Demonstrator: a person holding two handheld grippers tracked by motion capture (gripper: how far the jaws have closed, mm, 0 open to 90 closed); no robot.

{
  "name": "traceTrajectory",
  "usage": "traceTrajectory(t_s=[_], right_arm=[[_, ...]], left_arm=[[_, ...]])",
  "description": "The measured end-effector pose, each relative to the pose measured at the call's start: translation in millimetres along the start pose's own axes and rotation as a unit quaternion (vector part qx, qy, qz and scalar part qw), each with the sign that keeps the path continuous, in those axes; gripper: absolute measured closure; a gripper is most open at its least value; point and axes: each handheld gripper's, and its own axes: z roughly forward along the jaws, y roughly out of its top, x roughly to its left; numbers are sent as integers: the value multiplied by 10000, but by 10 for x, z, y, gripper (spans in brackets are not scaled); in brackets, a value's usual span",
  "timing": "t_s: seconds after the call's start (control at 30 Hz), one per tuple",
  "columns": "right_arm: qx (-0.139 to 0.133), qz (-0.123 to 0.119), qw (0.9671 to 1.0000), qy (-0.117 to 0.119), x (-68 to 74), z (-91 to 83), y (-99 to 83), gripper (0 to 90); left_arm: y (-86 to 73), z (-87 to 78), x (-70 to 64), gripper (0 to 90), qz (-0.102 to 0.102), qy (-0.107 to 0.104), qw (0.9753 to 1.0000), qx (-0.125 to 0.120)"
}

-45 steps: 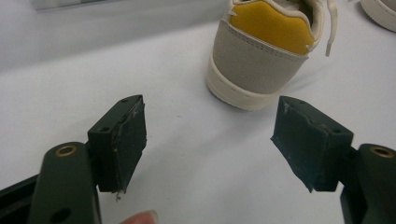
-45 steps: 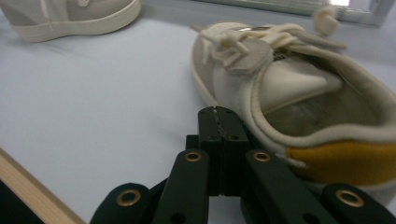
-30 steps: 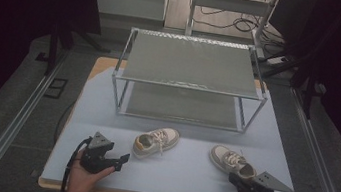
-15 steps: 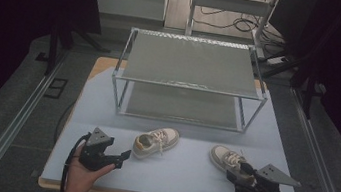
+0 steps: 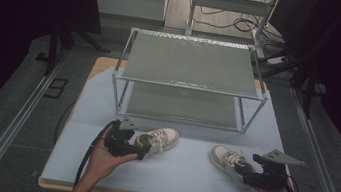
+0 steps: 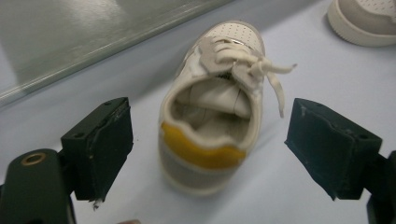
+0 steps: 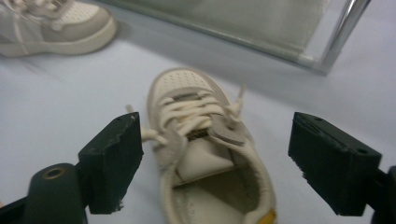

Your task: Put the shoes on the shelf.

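Two small white-and-grey sneakers with yellow heel tabs lie on the pale blue table. The left shoe (image 5: 156, 140) (image 6: 215, 107) points toward the rack, its heel between the wide-apart jaws of my left gripper (image 5: 132, 143) (image 6: 208, 149), which is open and not touching it. The right shoe (image 5: 228, 160) (image 7: 205, 154) lies at the front right with its heel toward my right gripper (image 5: 247, 173) (image 7: 219, 163). That gripper is open too, its jaws on either side of the shoe's heel and clear of it.
A two-tier metal rack (image 5: 188, 81) with mesh shelves stands on the far half of the table (image 5: 187, 179); its leg (image 7: 343, 32) shows near the right shoe. Cables trail from both grippers. Dark floor and rails flank the table.
Both grippers have moved forward onto the shoes: the left one up to the left shoe's heel, the right one up to the right shoe's heel. The shoes have not moved.
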Motion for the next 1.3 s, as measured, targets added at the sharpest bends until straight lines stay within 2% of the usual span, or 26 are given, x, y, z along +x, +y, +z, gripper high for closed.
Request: traceTrajectory(t_s=[0.03,0.1,0.2,0.37,0.6,0.8,0.87,0.9,0.93,1.07,1.1,1.27,1.3], right_arm=[[38,4,10000,-5,-18,11,0,157],[94,20,10000,9,-51,36,1,147],[160,16,9998,71,-74,62,8,133],[309,32,9992,243,-103,130,39,114],[362,28,9989,295,-94,147,32,114],[323,-6,9989,351,-64,128,44,119],[458,-161,9982,350,-2,168,60,120],[458,-161,9982,350,-2,168,60,120],[657,-271,9970,293,26,244,58,119],[839,-257,9956,338,25,328,44,119],[998,-246,9940,369,26,386,22,122],[1191,-228,9920,337,26,470,-28,132],[1251,-256,9915,258,22,502,-55,143]], left_arm=[[0,0,0,139,0,0,10000,0],[53,123,-18,136,72,-13,9998,185],[83,197,-31,130,119,8,9995,309],[135,356,-50,114,212,68,9981,574],[140,451,-40,104,226,61,9970,735],[126,516,-13,103,146,59,9964,831],[123,519,-9,103,139,50,9964,831],[122,523,-9,103,141,51,9964,830],[120,527,-11,104,143,54,9964,834],[110,536,-10,121,156,33,9963,849],[106,544,-8,140,165,56,9961,867],[95,576,5,142,175,51,9955,933],[93,590,6,145,176,46,9952,965]])
